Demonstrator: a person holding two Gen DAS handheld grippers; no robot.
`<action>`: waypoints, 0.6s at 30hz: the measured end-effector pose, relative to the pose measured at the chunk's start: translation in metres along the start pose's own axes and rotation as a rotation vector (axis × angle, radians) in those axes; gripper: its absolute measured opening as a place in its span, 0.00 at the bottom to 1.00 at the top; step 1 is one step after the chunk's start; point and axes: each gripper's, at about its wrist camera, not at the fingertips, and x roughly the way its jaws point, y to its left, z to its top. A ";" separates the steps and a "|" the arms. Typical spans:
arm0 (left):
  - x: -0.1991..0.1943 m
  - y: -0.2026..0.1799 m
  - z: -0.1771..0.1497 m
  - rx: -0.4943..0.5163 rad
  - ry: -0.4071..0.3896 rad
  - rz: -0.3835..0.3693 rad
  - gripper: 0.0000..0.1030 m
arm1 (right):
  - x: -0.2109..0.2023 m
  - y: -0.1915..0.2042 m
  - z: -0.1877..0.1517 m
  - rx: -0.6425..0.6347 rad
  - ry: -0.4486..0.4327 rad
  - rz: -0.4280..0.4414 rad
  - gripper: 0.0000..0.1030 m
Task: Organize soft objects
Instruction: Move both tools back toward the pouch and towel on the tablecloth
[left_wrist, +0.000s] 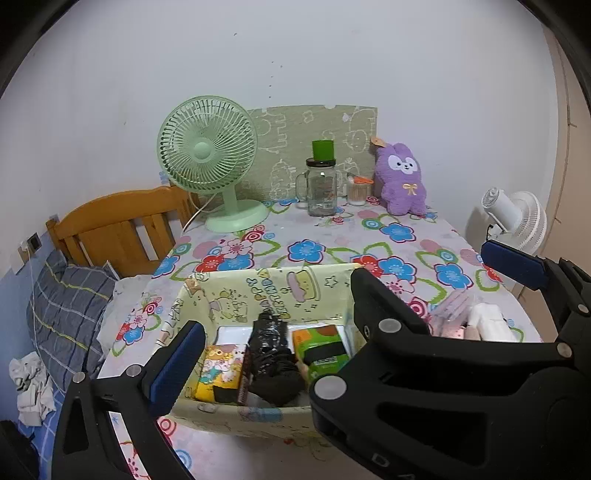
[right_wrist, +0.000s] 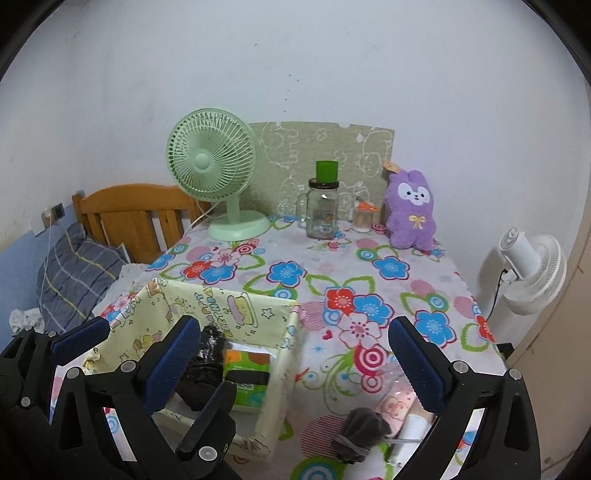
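A pale yellow fabric storage box (left_wrist: 236, 291) (right_wrist: 173, 306) stands at the table's near left. It holds a black bundle (left_wrist: 271, 354) (right_wrist: 205, 369), a green packet (left_wrist: 321, 352) (right_wrist: 249, 373) and a yellow cartoon packet (left_wrist: 219, 373). My left gripper (left_wrist: 273, 339) is open over the box. My right gripper (right_wrist: 295, 365) is open, to the right of the box and above a grey bundled sock (right_wrist: 360, 434), a pink packet (right_wrist: 395, 408) and a white item (right_wrist: 415, 424). A purple plush rabbit (left_wrist: 400, 181) (right_wrist: 412, 208) sits at the back right.
A green desk fan (left_wrist: 208, 158) (right_wrist: 214, 166), a glass jar with a green lid (left_wrist: 321, 184) (right_wrist: 325, 203) and a small jar (left_wrist: 359, 192) stand along the back. A bed with a wooden headboard (left_wrist: 118, 229) is left; a white floor fan (right_wrist: 532, 273) is right.
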 end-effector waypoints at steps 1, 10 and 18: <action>-0.001 -0.003 0.000 0.003 -0.002 -0.002 1.00 | -0.002 -0.002 -0.001 0.001 -0.002 -0.002 1.00; -0.009 -0.028 -0.004 0.022 -0.011 -0.030 1.00 | -0.018 -0.023 -0.008 0.017 -0.011 -0.028 1.00; -0.012 -0.047 -0.007 0.021 -0.011 -0.054 1.00 | -0.028 -0.043 -0.016 0.018 -0.013 -0.054 1.00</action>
